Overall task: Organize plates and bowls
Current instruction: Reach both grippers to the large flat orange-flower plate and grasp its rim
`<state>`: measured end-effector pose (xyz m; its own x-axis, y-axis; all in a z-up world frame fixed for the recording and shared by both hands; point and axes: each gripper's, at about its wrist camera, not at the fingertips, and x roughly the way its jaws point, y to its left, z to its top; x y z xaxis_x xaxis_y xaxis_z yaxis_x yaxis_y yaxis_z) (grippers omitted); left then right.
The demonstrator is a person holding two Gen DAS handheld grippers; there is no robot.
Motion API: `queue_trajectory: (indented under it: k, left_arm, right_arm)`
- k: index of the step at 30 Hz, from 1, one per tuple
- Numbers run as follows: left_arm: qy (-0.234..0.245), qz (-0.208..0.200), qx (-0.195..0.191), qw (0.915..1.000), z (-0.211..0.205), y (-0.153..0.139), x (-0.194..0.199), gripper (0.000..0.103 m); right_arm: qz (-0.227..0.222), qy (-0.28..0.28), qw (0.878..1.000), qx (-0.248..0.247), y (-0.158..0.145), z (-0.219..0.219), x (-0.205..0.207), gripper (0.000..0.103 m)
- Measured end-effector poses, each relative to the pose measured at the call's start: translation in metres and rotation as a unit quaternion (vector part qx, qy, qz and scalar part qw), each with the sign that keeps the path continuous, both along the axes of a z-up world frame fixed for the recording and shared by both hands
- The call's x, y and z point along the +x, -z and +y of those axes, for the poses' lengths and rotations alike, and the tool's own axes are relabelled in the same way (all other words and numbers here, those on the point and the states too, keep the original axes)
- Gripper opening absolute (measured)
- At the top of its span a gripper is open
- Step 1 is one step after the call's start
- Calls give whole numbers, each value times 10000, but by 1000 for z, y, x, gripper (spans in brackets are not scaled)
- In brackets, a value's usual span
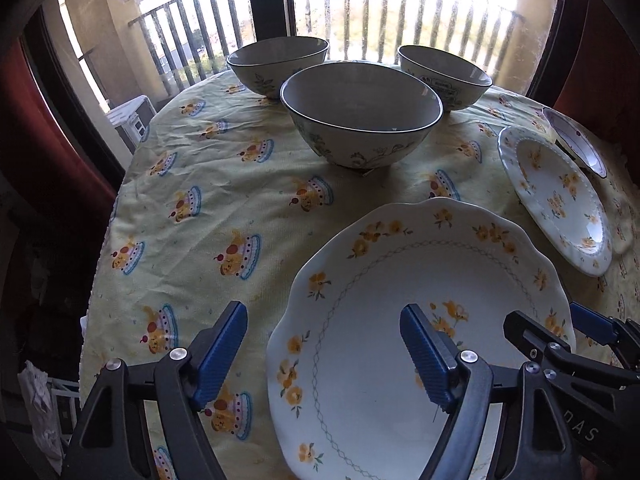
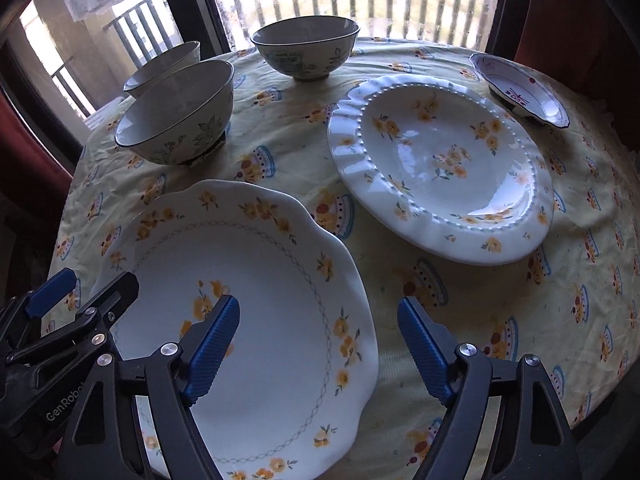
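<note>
A large scalloped plate [image 1: 384, 360] with yellow flowers lies at the table's near edge; it also shows in the right wrist view [image 2: 260, 280]. My left gripper [image 1: 324, 344] is open above its left rim. My right gripper [image 2: 320, 340] is open above its right rim. A ribbed flowered plate [image 2: 440, 168] lies to the right, also in the left wrist view [image 1: 556, 200]. A small dish [image 2: 520, 88] with a dark rim sits at the far right. Three bowls stand at the back: a near one [image 1: 360, 120], a far left one [image 1: 278, 60] and a far right one [image 1: 444, 76].
The round table carries a yellow cloth [image 1: 200, 208] printed with cakes. A window with a balcony railing [image 1: 380, 12] is behind the table. Red chair backs [image 2: 560, 20] stand at both sides. The right gripper's fingers [image 1: 592, 324] show at the left view's right edge.
</note>
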<state>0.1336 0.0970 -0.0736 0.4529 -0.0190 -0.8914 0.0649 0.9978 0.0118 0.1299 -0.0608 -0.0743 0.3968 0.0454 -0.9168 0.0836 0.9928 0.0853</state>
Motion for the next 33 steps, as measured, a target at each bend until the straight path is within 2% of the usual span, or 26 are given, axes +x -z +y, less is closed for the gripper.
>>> queue_trajectory:
  k: [2, 5, 7, 16, 24, 27, 33]
  left_arm:
    - [68, 160, -41, 9998, 2, 7, 3, 79]
    - [173, 386, -223, 9989, 4, 17, 7, 70]
    - [255, 508, -261, 9980, 2, 21, 8, 69]
    - [369, 557, -428, 9968, 0, 22, 13, 68]
    - [442, 815, -358, 9950, -5, 20, 24, 67]
    - [485, 750, -197, 9958, -13, 12, 22, 67]
    - [553, 628, -194, 9963, -27, 1, 20, 67]
  right_arm:
    - [166, 60, 9998, 0, 9, 3, 2, 78]
    - [350, 83, 9993, -53, 17, 9, 3, 76]
    - [376, 116, 9990, -205, 20, 12, 3, 76]
    - [500, 368, 9980, -66, 29, 7, 6, 75]
    - [631, 426, 9970, -154, 25, 7, 12, 74]
    - [656, 362, 9968, -296, 19, 10, 12, 74]
    - [532, 404, 9973, -312, 4, -2, 6, 73]
